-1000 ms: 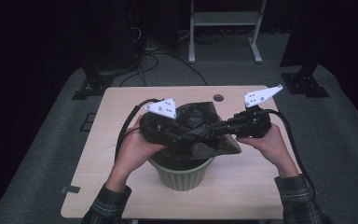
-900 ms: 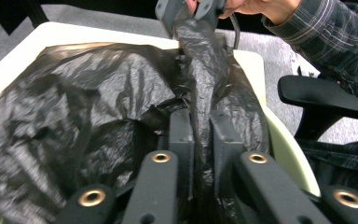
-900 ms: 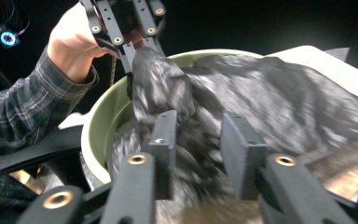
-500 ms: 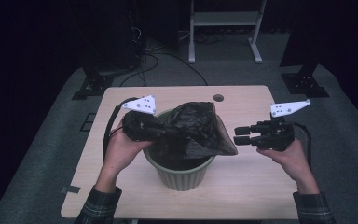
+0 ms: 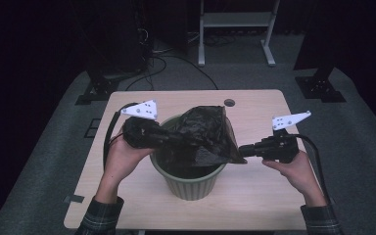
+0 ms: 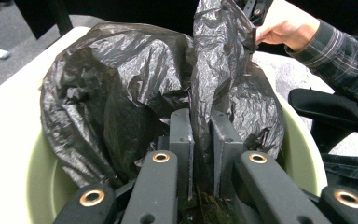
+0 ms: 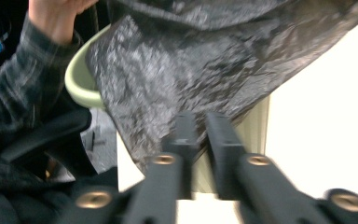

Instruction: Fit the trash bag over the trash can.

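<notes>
Stretching a black bin bag over the green bin on the table: my left gripper and right gripper, just closed, each pinch its edge.

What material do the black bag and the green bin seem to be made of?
Black bag: thin plastic film, it seems, glossy and full of fine creases. Green bin: probably moulded plastic, matt pale green, with a smooth rolled rim and ribbed wall.

Wooden table, white rack behind
</notes>
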A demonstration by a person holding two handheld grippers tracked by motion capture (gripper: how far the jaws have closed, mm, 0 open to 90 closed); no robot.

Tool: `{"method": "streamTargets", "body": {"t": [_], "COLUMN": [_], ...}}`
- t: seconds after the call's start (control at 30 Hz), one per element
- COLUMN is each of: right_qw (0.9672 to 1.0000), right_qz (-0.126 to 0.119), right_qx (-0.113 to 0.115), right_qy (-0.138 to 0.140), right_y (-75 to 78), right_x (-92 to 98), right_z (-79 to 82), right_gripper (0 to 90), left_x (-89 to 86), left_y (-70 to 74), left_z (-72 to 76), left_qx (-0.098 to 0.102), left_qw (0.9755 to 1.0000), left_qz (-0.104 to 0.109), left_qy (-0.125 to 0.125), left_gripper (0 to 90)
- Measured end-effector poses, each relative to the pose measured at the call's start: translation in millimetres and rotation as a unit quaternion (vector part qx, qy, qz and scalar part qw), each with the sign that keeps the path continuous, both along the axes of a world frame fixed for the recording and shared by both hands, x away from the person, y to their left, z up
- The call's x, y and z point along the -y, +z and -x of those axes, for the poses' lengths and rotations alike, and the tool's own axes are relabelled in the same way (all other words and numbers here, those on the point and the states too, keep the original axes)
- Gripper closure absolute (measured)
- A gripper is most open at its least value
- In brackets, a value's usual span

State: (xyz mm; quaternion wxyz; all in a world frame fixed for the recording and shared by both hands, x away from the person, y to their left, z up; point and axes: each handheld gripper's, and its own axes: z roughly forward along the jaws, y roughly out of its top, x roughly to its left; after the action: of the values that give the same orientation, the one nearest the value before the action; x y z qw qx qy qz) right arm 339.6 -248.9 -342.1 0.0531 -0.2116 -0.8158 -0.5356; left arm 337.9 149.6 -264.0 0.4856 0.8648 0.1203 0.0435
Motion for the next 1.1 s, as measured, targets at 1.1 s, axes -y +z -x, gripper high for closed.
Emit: {"method": "streamTargets", "body": {"t": [1.1], "right_qw": [0.9995], "right_qz": [-0.029], "right_qx": [0.008], "right_qy": [-0.003], "right_y": [4.5], "right_x": [-17.2], "right_z": [-7.1], "right_gripper": [86.8], "left_x": [-59.7], "left_y": [-15.3], "left_z": [7.6], "left_qx": [-0.021], "left_qw": [0.9983], "left_qz": [0.043], "left_qy": [0.032], "left_gripper": [80.3]}}
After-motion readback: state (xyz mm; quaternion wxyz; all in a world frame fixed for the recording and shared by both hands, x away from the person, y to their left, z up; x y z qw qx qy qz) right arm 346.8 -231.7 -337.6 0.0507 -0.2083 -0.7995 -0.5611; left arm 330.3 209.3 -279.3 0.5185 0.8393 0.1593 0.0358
